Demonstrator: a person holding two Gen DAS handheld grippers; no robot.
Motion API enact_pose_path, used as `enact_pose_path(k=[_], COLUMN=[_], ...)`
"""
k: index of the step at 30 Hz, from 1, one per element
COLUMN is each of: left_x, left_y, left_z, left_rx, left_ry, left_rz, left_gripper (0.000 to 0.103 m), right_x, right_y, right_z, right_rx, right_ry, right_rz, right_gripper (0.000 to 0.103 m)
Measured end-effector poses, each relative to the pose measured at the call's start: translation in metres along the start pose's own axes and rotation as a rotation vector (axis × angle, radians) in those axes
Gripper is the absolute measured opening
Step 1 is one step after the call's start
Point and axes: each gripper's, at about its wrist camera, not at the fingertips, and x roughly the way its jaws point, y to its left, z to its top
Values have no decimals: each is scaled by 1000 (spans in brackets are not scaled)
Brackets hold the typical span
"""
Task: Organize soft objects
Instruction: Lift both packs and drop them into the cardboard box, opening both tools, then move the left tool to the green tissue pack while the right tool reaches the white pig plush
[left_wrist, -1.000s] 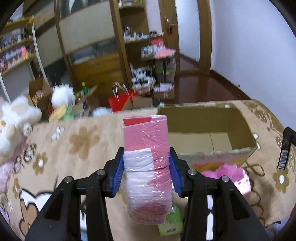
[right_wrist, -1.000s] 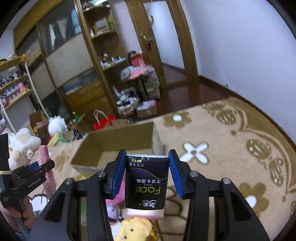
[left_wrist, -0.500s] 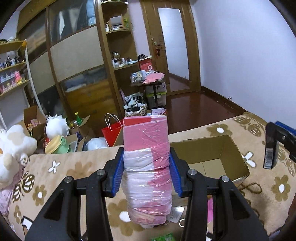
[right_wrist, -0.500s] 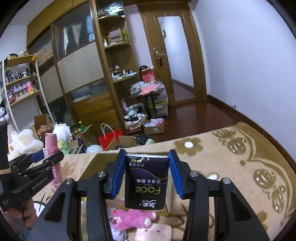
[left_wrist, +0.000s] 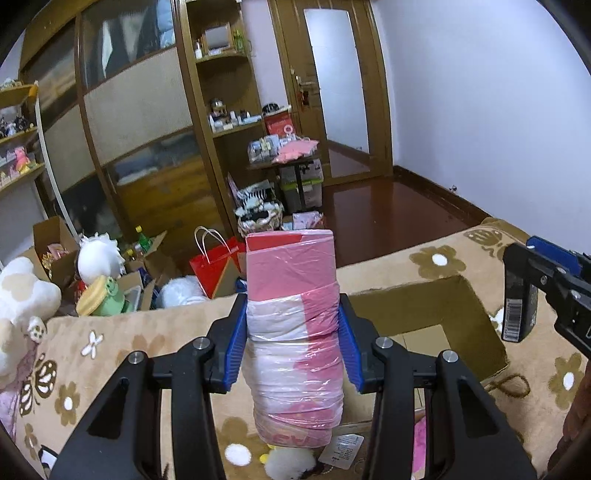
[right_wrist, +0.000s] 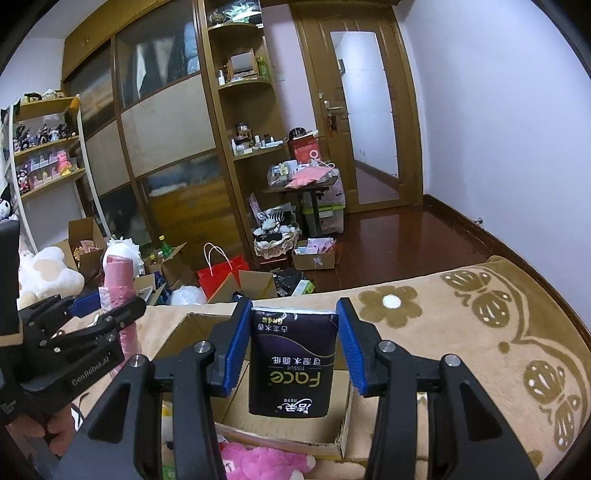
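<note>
My left gripper (left_wrist: 291, 343) is shut on a pink and white roll of plastic bags (left_wrist: 293, 332), held upright above the bed. My right gripper (right_wrist: 293, 350) is shut on a dark purple tissue pack (right_wrist: 293, 358), held over an open cardboard box (right_wrist: 280, 432). In the left wrist view the same box (left_wrist: 424, 314) lies just behind and to the right of the roll, and the right gripper with the tissue pack (left_wrist: 519, 314) comes in at the right edge. The right wrist view shows the left gripper (right_wrist: 110, 314) with the roll (right_wrist: 120, 280) at the left.
The box sits on a beige flowered blanket (right_wrist: 480, 332). Pink plush toys (right_wrist: 258, 461) lie in front of the box. White plush toys (left_wrist: 22, 295), a red bag (left_wrist: 218, 262) and open cartons crowd the floor beyond the bed, before a wooden wardrobe (left_wrist: 147, 129).
Both grippers have risen and tilted up with their loads. The box has dropped lower in both views and more of the room shows. The right gripper now sits closer in the left view.
</note>
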Motion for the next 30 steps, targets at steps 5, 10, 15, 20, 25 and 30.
enact_pose_path(k=[5,10,15,20,25,30], left_x=[21,38,47,53,57,56], left_y=[-2,-2,-3,2,3,5], left_z=[-8,-15,-18,-21,-22,-23], left_rx=[-1,-19,-31,-58,-71,-71], left_ry=[53,104,127,153,172,177], left_rz=[-12,-47,-66,-95,-98,-89], left_gripper=[44,44,44,45,55,66], right_x=[18,31,42,47,48,44], right_y=[1,0,-1,-3,-2,-1], right_z=[-7,-18,-23,-27,-28,-28], right_rx=[-11,-43,-46,-44,-42,-42], right_ry=[32,68,100,120,127,120], right_rz=[10,1,16,17,19,23], right_gripper=[49,49,49,49,50,61])
